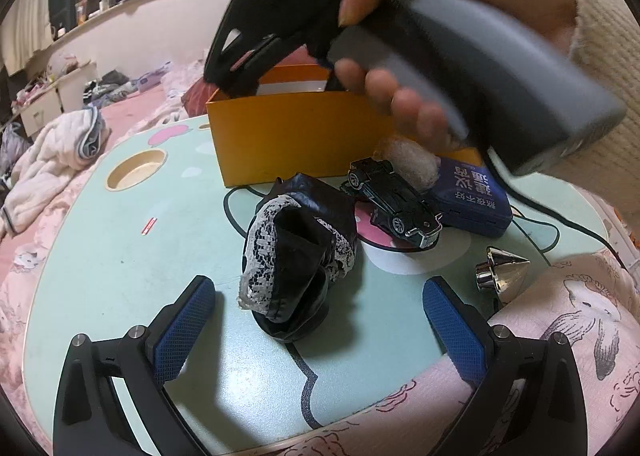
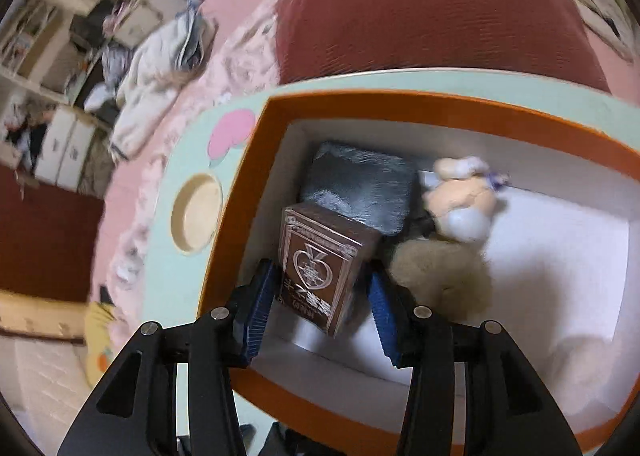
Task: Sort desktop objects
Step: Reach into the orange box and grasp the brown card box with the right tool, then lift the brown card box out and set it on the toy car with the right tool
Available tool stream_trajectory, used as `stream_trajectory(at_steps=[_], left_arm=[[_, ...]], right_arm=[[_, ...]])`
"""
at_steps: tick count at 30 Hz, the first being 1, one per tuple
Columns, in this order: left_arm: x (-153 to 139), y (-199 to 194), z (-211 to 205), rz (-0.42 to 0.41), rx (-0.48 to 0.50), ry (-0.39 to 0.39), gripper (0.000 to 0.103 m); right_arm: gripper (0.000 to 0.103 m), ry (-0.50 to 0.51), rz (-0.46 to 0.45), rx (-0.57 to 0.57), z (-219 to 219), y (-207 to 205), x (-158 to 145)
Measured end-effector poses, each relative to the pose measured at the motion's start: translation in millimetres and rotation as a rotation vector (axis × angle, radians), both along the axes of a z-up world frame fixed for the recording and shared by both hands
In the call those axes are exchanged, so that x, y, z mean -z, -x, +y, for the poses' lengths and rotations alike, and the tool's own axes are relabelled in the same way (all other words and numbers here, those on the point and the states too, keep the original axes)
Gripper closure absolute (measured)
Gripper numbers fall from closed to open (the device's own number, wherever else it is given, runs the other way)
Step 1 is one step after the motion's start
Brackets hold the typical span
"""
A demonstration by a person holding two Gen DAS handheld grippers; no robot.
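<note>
My right gripper [image 2: 320, 276] points down into the orange box [image 2: 256, 183]. A brown card box [image 2: 320, 268] hangs tilted between its blue pads, with a small gap on each side, so the jaws stand open. Inside lie a grey furry item [image 2: 360, 183], a small plush toy [image 2: 460, 199] and a tan fluffy ball [image 2: 440, 276]. My left gripper [image 1: 318, 288] rests wide open low over the table, just short of a black lace-trimmed pouch [image 1: 296, 248]. Behind the pouch are a black toy car [image 1: 396, 203], a blue box [image 1: 472, 195] and a silver cone [image 1: 500, 268].
The mint-green table [image 1: 120, 256] has a round cup recess [image 1: 136, 169] at the left. A hand [image 1: 400, 95] holds the right tool above the orange box [image 1: 280, 143]. A red cushion [image 2: 432, 15] lies beyond the table; pink bedding and clothes surround it.
</note>
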State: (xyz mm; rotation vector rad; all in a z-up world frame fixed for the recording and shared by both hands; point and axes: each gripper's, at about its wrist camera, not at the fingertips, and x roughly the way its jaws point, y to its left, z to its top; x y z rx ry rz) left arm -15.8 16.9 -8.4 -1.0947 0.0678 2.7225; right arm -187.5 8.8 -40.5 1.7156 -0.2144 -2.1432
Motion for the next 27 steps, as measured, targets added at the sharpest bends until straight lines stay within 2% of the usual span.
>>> stream_trajectory(at_steps=[2, 6, 8, 12, 16, 21, 27], left_arm=[[0.0, -0.2, -2.1, 0.002, 0.001, -0.005, 0.0], [1.0, -0.5, -5.5, 0.006, 0.005, -0.006, 0.0], [1.0, -0.3, -5.4, 0.006, 0.005, -0.007, 0.0], [1.0, -0.1, -4.8, 0.006, 0.004, -0.006, 0.0], [1.1, -1.0, -5.2, 0.006, 0.004, -0.007, 0.0], [1.6, -0.4, -4.2, 0.007, 0.004, -0.011, 0.0], [1.6, 0.1, -4.5, 0.007, 0.002, -0.007, 0.0]], right_arm=[[0.055, -0.03, 0.025, -0.014, -2.0, 0.2, -2.0], [0.066, 0.032, 0.01, 0.013, 8.9, 0.4, -1.4], [0.084, 0.071, 0.009, 0.034, 13.0, -1.4, -1.6], [0.084, 0.163, 0.03, 0.059, 18.7, -2.0, -10.2], [0.084, 0.27, 0.091, 0.074, 34.7, -11.1, -34.4], [0.084, 0.379, 0.173, 0.054, 70.7, -46.3, -73.8], [0.084, 0.442, 0.216, 0.082, 111.2, -83.1, -87.9]])
